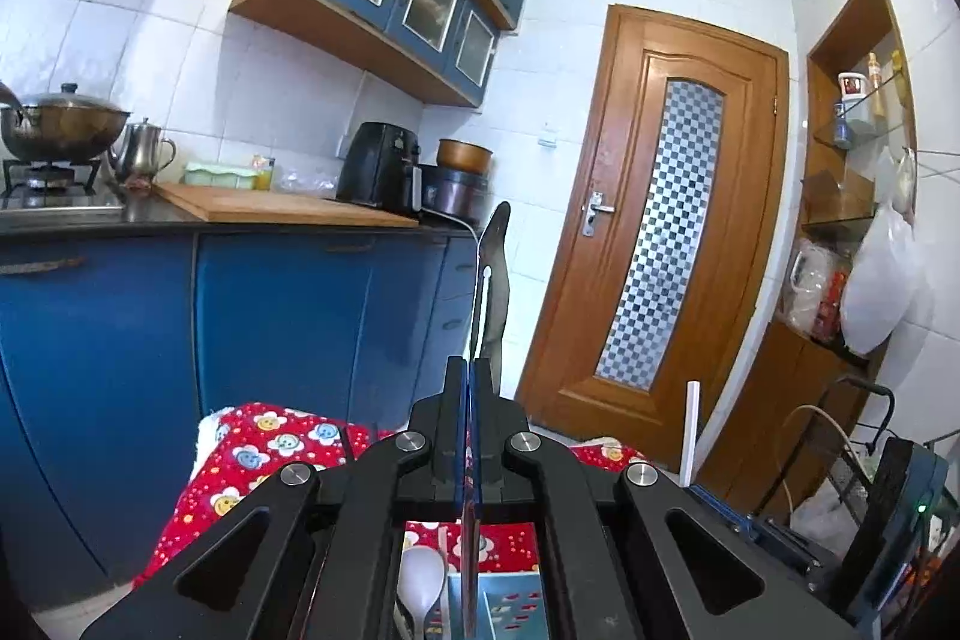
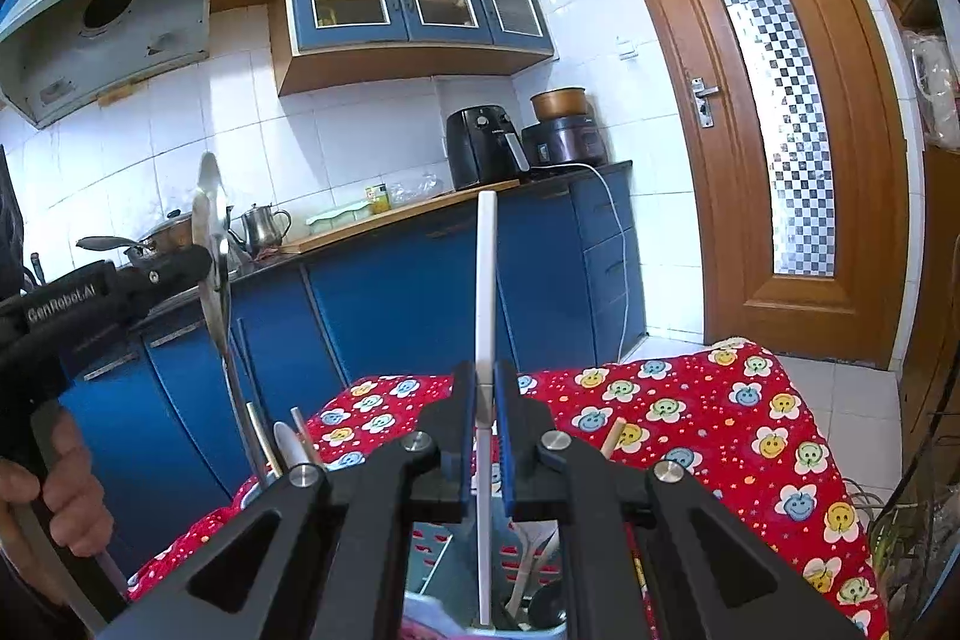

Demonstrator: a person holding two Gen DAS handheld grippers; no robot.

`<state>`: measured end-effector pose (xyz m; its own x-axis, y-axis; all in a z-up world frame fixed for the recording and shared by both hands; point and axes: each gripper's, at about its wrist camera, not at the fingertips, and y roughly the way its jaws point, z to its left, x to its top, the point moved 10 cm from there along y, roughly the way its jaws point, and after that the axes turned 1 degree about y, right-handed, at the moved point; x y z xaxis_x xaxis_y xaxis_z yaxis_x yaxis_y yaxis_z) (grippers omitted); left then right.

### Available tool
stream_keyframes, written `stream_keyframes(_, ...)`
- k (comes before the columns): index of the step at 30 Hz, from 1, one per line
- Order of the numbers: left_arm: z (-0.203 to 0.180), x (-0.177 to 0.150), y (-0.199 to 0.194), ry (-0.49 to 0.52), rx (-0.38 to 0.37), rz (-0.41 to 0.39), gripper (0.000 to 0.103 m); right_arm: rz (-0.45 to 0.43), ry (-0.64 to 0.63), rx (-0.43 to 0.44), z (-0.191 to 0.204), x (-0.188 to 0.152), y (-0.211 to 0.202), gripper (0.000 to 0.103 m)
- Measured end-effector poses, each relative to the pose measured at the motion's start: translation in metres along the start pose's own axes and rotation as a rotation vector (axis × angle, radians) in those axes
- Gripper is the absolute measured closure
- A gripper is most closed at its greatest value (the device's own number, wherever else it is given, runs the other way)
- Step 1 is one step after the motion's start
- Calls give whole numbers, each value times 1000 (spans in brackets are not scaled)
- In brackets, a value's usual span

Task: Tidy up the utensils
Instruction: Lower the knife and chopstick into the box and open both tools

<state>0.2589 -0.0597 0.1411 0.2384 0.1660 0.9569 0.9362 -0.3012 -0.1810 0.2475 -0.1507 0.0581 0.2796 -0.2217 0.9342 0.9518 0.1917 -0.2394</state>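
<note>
Steel utensil: your left tool pinches its flat metal blade upright, pads pressed together on it, lifted clear above the organiser.
White stick: your right tool clamps this plastic handle vertically, over the blue divided tray.
Bench: red flowered cloth under the tray; a white spoon lies inside.

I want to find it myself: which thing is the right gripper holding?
Look above the red flowery cloth. The right gripper is shut on a white stick standing upright. It is thin, flat and plain white, unlike the shiny metal spatula in the left gripper.
</note>
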Motion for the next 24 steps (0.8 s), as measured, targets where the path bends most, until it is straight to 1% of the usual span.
stream_keyframes(3,0,-14,7,24,9,9,103,8,-7,2,1,-7,4,95)
stream_keyframes(9,8,-63,22,43,15,96,102,63,-14,22,2,-30,10,95)
stream_keyframes(12,9,-82,21,28,-12,145,101,68,-38,19,7,-35,3,93)
stream_keyframes(13,9,-86,20,23,-22,157,101,70,-38,23,8,-36,0,87)
stream_keyframes(14,9,-90,18,22,-24,169,99,70,-33,25,9,-37,-2,78)
stream_keyframes(15,9,-93,16,24,-22,177,96,70,-19,26,10,-37,-6,74)
stream_keyframes(16,9,-96,13,27,-21,186,88,71,-8,29,10,-38,-7,68)
stream_keyframes(17,9,-98,10,29,-20,194,78,73,2,32,10,-38,-10,65)
stream_keyframes(18,10,-100,6,27,-20,199,72,78,10,33,11,-39,-15,63)
stream_keyframes(19,11,-101,3,25,-20,201,64,79,13,33,12,-40,-18,62)
stream_keyframes(20,12,-102,-1,24,-19,204,58,83,15,32,14,-42,-23,61)
stream_keyframes(24,13,-106,-13,36,-7,232,48,112,15,29,20,-50,-37,56)
